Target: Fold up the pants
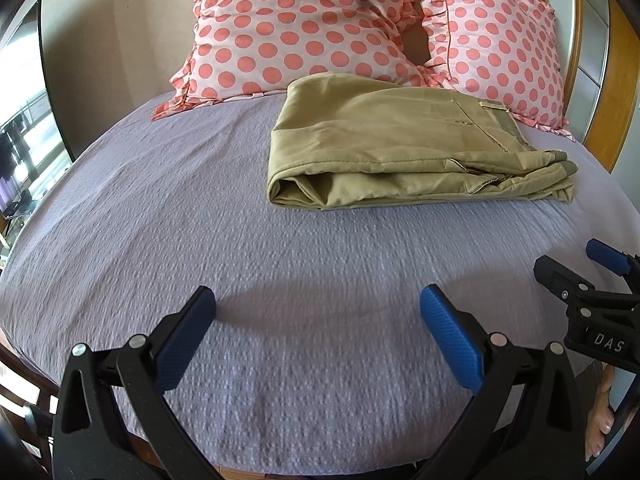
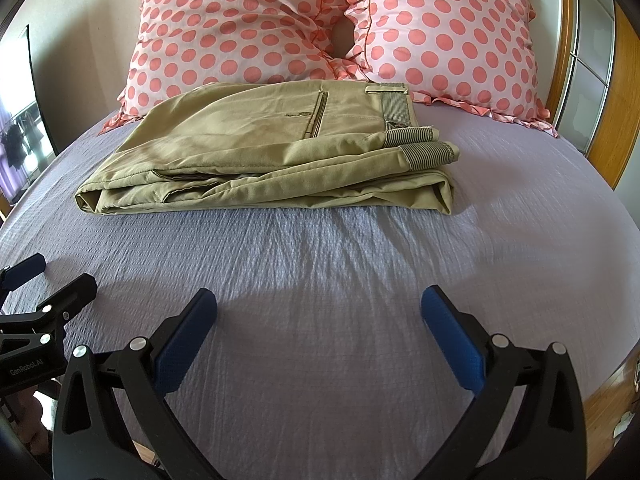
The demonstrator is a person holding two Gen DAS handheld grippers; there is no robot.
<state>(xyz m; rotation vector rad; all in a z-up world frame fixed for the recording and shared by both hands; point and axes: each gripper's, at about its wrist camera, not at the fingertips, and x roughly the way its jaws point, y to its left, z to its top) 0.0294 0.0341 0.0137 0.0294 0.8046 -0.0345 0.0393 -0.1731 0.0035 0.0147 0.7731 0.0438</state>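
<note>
Both claws, left (image 1: 318, 312) and right (image 2: 319, 314), hang spread and empty above the bed (image 2: 320, 264); pants (image 2: 264, 160) look folded, so only tidying seems left.

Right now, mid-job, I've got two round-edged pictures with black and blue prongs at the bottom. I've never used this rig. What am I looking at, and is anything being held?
The prongs are two hand-held grippers, each with a fisheye camera looking forward along its two fingers. One picture comes from the left gripper, the other from the right gripper; each also shows its neighbour at the edge. Both have their jaws spread wide and hold nothing, hovering over the lilac bedspread. Ahead lie the khaki pants, folded into a compact stack with the striped waistband lining showing on the right. Behind them two pink polka-dot pillows lean at the head of the bed. Nothing touches the pants.
</note>
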